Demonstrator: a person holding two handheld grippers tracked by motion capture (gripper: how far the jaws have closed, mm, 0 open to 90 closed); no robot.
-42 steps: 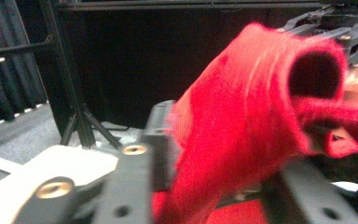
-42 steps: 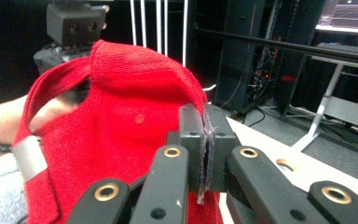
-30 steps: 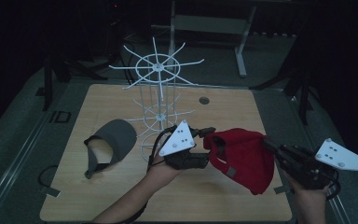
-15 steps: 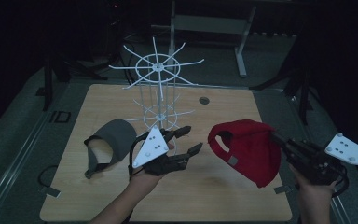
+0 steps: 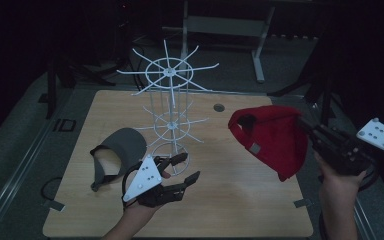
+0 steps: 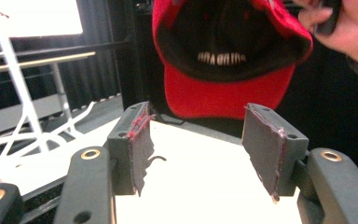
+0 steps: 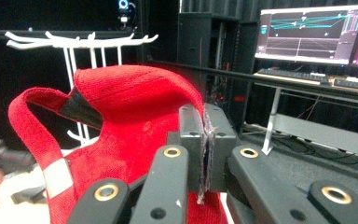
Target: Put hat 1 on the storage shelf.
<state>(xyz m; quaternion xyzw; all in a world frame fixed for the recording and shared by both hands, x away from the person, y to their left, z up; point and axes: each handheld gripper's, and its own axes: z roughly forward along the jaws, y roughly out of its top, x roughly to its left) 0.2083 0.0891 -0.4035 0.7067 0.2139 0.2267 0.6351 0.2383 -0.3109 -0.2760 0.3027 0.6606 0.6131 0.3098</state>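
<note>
Over the pale wooden tabletop (image 5: pixel 240 200), the right claw (image 5: pixel 307 129), lifted, pinches the red fabric cap (image 5: pixel 270 140); the left claw (image 5: pixel 182 167), half-open and empty, has withdrawn, so hanging likely follows.

A dim lab: monitors (image 7: pixel 307 32) with graphs, black curtains.

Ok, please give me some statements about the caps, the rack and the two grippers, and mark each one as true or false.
1. The right gripper is shut on the red cap. True.
2. The left gripper holds the grey cap. False: its jaws are open with nothing between them, and the grey cap lies on the table.
3. The red cap hangs on the white wire rack. False: it is held up in the air, to the right of the rack.
4. The grey cap lies to the left of the rack's base. True.
5. The rack has fallen over. False: it stands upright.
</note>
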